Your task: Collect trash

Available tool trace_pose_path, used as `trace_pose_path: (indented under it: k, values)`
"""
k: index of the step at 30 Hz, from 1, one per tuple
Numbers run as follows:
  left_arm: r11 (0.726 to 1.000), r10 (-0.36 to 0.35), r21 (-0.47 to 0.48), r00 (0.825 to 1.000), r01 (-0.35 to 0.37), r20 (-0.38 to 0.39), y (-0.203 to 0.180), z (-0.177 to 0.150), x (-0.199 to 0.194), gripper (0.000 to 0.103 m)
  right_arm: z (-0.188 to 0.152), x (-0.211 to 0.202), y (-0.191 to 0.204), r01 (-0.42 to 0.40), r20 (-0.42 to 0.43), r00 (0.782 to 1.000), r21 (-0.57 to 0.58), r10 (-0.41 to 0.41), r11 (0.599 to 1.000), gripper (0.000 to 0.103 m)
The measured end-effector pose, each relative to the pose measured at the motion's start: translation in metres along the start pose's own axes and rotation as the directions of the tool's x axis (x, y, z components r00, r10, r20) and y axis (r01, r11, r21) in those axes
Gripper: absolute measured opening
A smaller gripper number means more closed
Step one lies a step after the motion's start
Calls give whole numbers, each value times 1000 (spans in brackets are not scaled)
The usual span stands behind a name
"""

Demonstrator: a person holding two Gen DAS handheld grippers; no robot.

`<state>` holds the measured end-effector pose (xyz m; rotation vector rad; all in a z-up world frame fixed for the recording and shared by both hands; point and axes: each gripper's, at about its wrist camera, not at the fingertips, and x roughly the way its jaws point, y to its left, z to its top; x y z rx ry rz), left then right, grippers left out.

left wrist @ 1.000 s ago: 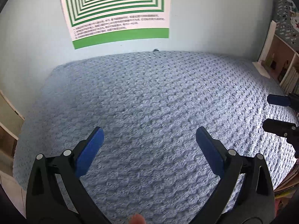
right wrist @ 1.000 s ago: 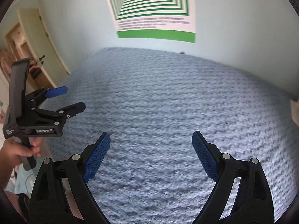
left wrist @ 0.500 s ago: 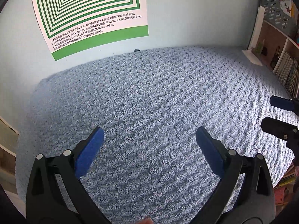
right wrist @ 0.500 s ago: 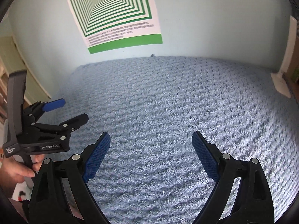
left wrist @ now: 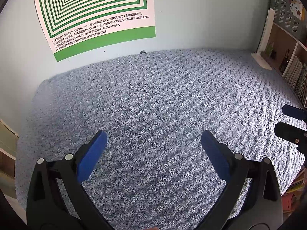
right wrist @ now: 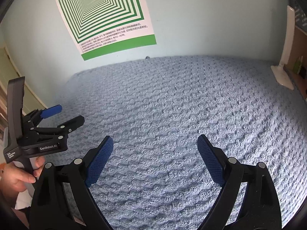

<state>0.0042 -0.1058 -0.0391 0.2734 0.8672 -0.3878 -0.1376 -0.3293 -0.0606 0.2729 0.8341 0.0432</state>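
No trash shows in either view. My left gripper [left wrist: 153,140] hangs open over a blue textured blanket [left wrist: 163,99], nothing between its blue pads. My right gripper [right wrist: 155,145] is open too, above the same blanket [right wrist: 182,105]. In the right wrist view the left gripper [right wrist: 70,115] appears at the left, jaws apart, held by a person's hand [right wrist: 17,174]. The right gripper's fingertips [left wrist: 287,120] poke in at the right edge of the left wrist view.
A green-and-white striped poster [left wrist: 96,13] hangs on the pale blue wall behind the blanket. A white lamp base [right wrist: 282,74] and a bookshelf [left wrist: 287,61] with books stand at the right. A beige cabinet [right wrist: 11,76] is at the left. A small dark knob [left wrist: 143,52] sits at the wall line.
Both views have tilted and swung so the poster sits lower and more to the left. The two grippers stay open and hold nothing.
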Motion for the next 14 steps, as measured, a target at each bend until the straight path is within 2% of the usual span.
trace_pose_path:
  k: [5,14]
  values:
    - [1000,-22,-17,999,21,-24,3,0,5,96,1,4,2,-5,0,1000,0,5,1000,88]
    - [1000,-4,-9,1000,3,-17,5,-2,6,96,1,7,5,-14,2,1000,-11,14,1000,89]
